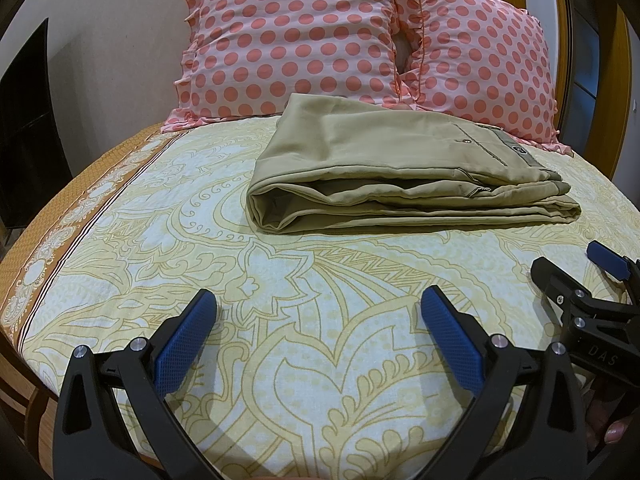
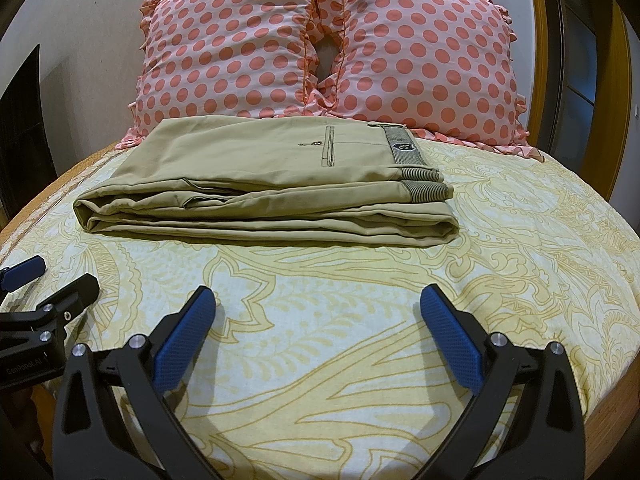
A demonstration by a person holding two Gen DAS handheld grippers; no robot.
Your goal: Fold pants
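Note:
Khaki pants [image 1: 384, 176] lie folded in a flat stack on the bed, waistband to the right; they also show in the right wrist view [image 2: 264, 184]. My left gripper [image 1: 318, 300] is open and empty, held above the sheet in front of the pants, apart from them. My right gripper [image 2: 318, 298] is open and empty, also in front of the pants. The right gripper shows at the right edge of the left wrist view [image 1: 576, 268], the left gripper at the left edge of the right wrist view [image 2: 52, 280].
The bed has a yellow patterned sheet [image 1: 280, 340] with a brown border on the left [image 1: 60, 248]. Two pink polka-dot pillows [image 1: 292, 40] [image 2: 420, 60] lean against the wall behind the pants. A wooden frame [image 2: 540, 40] stands at the right.

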